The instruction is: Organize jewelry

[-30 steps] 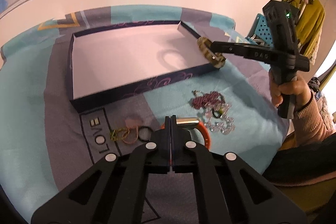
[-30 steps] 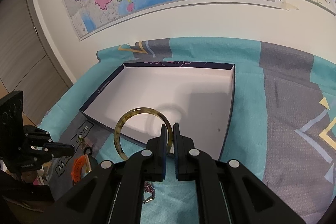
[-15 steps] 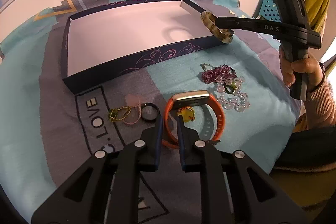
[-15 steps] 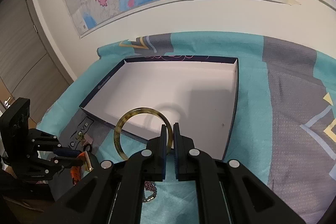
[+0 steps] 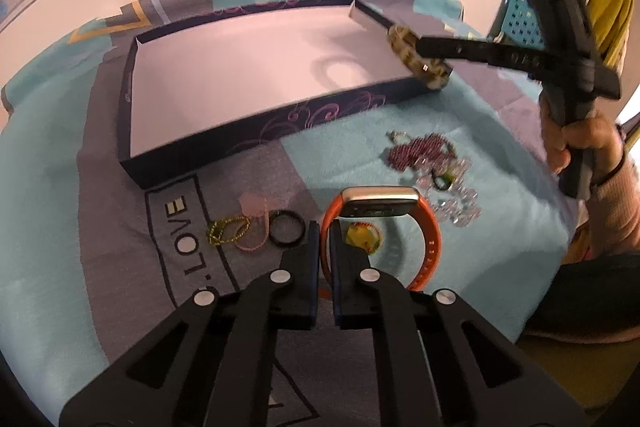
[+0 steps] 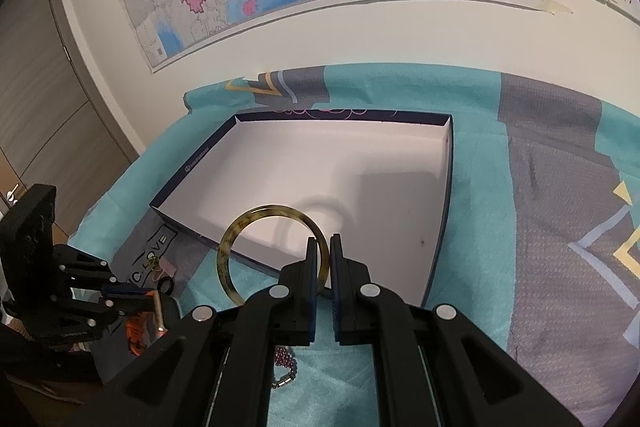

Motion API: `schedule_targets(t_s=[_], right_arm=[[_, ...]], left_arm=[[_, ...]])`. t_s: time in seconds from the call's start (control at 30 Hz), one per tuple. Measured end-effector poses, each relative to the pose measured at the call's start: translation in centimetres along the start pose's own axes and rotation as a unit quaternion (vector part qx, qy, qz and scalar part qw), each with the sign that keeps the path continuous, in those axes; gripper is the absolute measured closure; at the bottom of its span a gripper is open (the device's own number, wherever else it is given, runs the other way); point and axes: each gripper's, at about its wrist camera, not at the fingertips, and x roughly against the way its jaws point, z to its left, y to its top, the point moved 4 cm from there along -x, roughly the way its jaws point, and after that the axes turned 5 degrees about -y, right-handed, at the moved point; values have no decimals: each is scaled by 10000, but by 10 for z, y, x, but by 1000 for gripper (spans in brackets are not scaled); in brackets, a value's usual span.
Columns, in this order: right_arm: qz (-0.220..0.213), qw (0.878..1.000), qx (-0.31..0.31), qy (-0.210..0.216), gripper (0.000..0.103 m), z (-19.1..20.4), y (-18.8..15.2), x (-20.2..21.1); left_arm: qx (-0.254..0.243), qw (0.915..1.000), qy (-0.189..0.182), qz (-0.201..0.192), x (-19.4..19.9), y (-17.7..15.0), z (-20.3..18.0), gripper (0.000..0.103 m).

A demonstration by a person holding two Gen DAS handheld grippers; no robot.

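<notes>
**Bangle at the box corner, watch strap pinched**

Your right gripper [image 6: 324, 247] is closed tight on the mottled bangle [image 6: 240, 227], which it holds raised over the near right corner of the box [image 5: 132, 99], its shadow falling on the pale floor inside. Your left gripper [image 5: 325, 231] has its jaws closing on the orange watch [image 5: 430, 239], the strap caught between the pads, the gold face standing up on the far side. Through the watch loop a small yellow trinket [image 5: 362, 235] shows. Just left of the watch lie a black ring [image 5: 285, 227], a pink bracelet [image 5: 252, 205] and a green chain [image 5: 224, 231] on the grey patch of the cloth [image 5: 80, 287]. To the right, a heap of purple and clear beads [image 5: 424, 155] lies near your right hand [image 5: 580, 143].
</notes>
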Motion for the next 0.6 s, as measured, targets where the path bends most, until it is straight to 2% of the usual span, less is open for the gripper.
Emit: schedule_targets(t_s=[0.2, 0.33, 0.47, 0.6], right_arm=[[-85, 9999, 60, -55, 98, -1, 14, 0], [-121, 9998, 123, -129, 98, -1, 30, -7], [-74, 9994, 178, -297, 98, -4, 48, -22], [28, 9985, 213, -497, 98, -8, 62, -42]], left_arm=[[147, 9988, -107, -464, 24, 26, 9, 98], [349, 9966, 117, -742, 30, 54, 26, 98], [737, 9933, 244, -852, 21, 83, 53, 98], [984, 9911, 407, -801, 4, 105, 72, 98]])
